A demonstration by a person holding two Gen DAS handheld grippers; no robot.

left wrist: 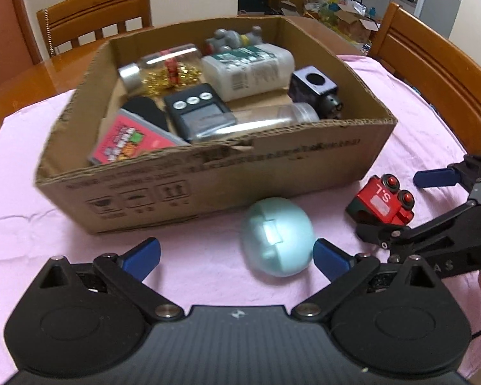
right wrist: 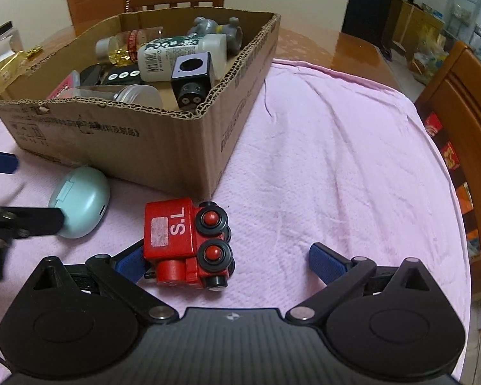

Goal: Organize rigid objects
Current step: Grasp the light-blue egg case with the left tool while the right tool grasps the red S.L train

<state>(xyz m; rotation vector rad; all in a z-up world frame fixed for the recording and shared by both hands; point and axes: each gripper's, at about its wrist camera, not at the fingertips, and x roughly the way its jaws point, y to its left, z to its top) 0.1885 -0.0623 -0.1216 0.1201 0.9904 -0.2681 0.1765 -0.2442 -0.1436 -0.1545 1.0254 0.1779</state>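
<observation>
A pale teal egg-shaped case (left wrist: 277,236) lies on the pink cloth in front of the cardboard box (left wrist: 215,179). My left gripper (left wrist: 237,255) is open, and the case sits between its fingers, close to the right one. A red toy train marked "S.L" (right wrist: 186,243) lies on its side on the cloth. My right gripper (right wrist: 227,260) is open around the train, whose body is against the left finger. The train (left wrist: 383,200) and the right gripper (left wrist: 407,208) also show in the left wrist view. The teal case (right wrist: 80,202) also shows in the right wrist view.
The box (right wrist: 163,147) holds several items: a white bottle (left wrist: 250,70), a clear jar (left wrist: 163,65), a black timer (left wrist: 197,110), a pink pack (left wrist: 128,141), a black cube (left wrist: 314,88) and a grey toy (left wrist: 234,38). Wooden chairs (left wrist: 433,64) stand around the table.
</observation>
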